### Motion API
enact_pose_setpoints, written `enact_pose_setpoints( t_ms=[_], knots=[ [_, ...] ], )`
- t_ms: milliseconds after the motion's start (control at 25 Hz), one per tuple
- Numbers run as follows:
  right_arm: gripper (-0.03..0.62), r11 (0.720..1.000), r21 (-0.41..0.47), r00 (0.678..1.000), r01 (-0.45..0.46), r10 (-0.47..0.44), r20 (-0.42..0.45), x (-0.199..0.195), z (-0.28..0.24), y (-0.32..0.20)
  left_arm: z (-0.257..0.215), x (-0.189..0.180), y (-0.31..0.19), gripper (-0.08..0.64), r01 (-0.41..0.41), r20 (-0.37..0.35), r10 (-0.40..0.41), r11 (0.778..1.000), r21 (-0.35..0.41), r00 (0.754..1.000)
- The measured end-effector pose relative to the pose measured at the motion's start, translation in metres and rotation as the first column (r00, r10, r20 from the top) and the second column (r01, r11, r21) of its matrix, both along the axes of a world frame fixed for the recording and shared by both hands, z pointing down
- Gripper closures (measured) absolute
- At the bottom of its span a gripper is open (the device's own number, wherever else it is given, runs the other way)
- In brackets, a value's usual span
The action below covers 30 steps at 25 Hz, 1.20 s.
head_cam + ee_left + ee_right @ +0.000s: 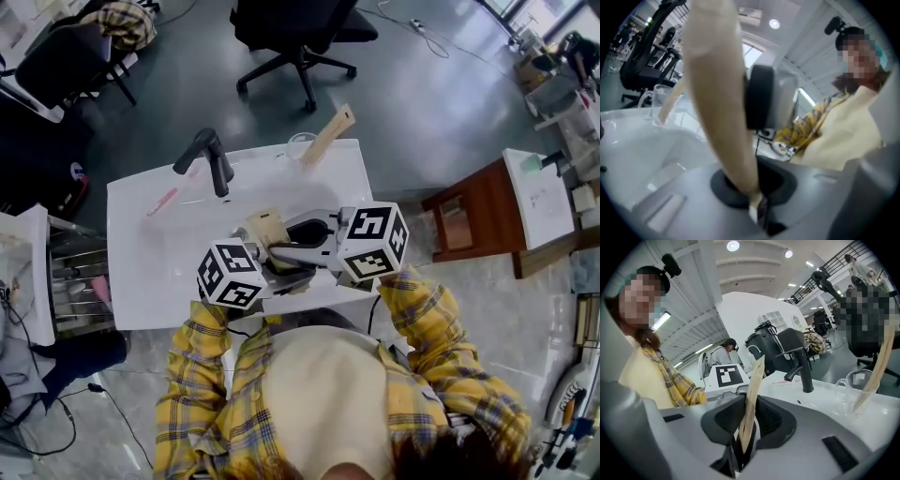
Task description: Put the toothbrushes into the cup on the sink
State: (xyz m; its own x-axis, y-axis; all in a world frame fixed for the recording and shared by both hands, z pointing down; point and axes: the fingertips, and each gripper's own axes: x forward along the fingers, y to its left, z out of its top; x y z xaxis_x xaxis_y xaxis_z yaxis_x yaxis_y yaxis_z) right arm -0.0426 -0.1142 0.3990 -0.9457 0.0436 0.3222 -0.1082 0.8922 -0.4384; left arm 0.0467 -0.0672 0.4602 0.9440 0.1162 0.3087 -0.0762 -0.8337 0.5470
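A beige wrapped toothbrush [267, 229] hangs over the white sink [141, 281], held between both grippers, which face each other. My left gripper [759, 213] is shut on one end of the wrapper [719, 108]. My right gripper [743, 453] is shut on its thin edge [752, 394]. A clear glass cup [303, 142] stands at the sink's far edge with another wrapped toothbrush [328, 136] leaning in it. The right gripper view shows the cup [855, 387] ahead to the right. A pink toothbrush [163, 201] lies on the sink's left side.
A black faucet [211, 161] stands on the sink between the pink toothbrush and the cup. A black office chair [295, 33] is on the floor beyond the sink. A brown side table [473, 220] stands to the right, a metal rack [80, 281] to the left.
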Motion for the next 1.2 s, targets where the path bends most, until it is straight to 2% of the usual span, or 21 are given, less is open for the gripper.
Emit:
enact_pose_setpoints(
  t_ms=[320,600,800,960,1120,1200],
  knots=[
    [0.554,0.999,-0.036,1.000,0.005,-0.004,0.026,0.000,-0.001,-0.001,-0.001,0.000,-0.004,0.552,0.022,-0.022,-0.022,1.000,0.019,1.000],
    [0.558,0.999,-0.045,0.998,-0.013,0.016,0.059,0.002,-0.005,-0.006,-0.003,-0.003,-0.015,0.532,0.111,-0.041,-0.107,0.987,0.117,0.993],
    [0.560,0.998,-0.031,0.995,-0.060,0.063,0.083,0.011,-0.015,-0.019,-0.010,-0.011,-0.030,0.474,0.218,-0.080,-0.209,0.968,0.126,0.975],
    [0.560,0.994,-0.011,0.989,-0.108,0.108,0.103,0.019,-0.025,-0.032,-0.012,-0.022,-0.037,0.459,0.283,-0.088,-0.274,0.950,0.129,0.958],
    [0.560,0.986,0.007,0.978,-0.166,0.164,0.128,0.029,-0.038,-0.047,-0.013,-0.034,-0.046,0.437,0.363,-0.091,-0.353,0.920,0.145,0.931],
    [0.560,0.979,0.019,0.970,-0.203,0.199,0.140,0.034,-0.045,-0.055,-0.016,-0.041,-0.051,0.437,0.413,-0.107,-0.400,0.899,0.147,0.910]
  ],
)
